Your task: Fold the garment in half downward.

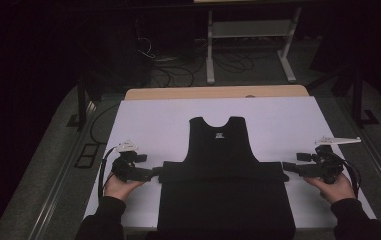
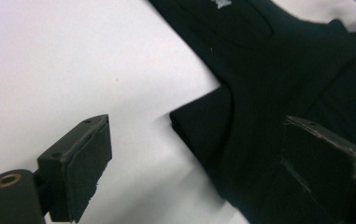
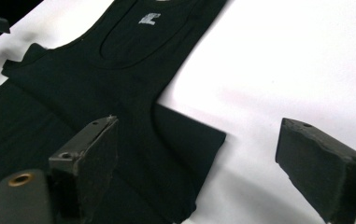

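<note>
Black tongs (image 1: 154,173), looped cables — dark long sleeves (image 1: 105,216).

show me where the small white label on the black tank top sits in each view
High view: the white label sits centre frame, just below the neckline of the black tank top.
Left gripper view: label at the top edge, right of centre, partly cut off.
Right gripper view: label near the top, left of centre.
Shared landmark: the garment's folded corner on the white table cover.
</note>
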A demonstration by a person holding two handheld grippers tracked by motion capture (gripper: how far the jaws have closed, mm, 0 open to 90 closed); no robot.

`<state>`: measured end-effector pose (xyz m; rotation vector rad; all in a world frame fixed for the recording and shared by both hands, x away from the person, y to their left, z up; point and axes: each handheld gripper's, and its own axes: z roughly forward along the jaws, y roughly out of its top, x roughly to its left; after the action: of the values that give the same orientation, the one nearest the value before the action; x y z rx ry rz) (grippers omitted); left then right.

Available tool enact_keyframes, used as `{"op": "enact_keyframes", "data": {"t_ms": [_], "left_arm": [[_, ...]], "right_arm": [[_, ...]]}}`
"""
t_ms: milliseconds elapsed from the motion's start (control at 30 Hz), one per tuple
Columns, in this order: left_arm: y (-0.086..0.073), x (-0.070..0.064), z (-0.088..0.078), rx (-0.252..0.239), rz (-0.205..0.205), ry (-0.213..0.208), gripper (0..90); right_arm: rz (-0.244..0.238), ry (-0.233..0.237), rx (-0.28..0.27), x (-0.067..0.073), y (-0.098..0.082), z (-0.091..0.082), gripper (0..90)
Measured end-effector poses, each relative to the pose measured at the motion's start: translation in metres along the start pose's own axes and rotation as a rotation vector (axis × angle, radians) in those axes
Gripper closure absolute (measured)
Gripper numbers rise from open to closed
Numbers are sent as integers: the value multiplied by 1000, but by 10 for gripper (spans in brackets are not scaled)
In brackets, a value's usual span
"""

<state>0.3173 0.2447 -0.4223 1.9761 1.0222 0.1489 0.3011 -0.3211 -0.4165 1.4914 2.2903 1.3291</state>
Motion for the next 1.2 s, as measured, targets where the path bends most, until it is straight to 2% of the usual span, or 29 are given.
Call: {"op": "enact_keyframes", "data": {"t_ms": [200, 400, 567, 767, 933, 1200], "left_arm": [[1, 3, 2, -12, 6, 1, 7], [4, 3, 4, -17, 22, -1, 0], [8, 3, 4, -22, 39, -7, 0], [17, 3, 4, -47, 43, -27, 0], [25, 4, 4, -55, 65, -25, 0], [41, 3, 8, -27, 96, -17, 0]], "right_arm": [[-20, -15, -22, -2, 7, 1, 0], [-33, -40, -33, -1, 13, 2, 0], [-58, -36, -55, -1, 19, 1, 0], [-99, -42, -54, 0, 35, 4, 0], [-113, -37, -58, -3, 47, 8, 0], [-143, -28, -55, -1, 63, 12, 0]]}}
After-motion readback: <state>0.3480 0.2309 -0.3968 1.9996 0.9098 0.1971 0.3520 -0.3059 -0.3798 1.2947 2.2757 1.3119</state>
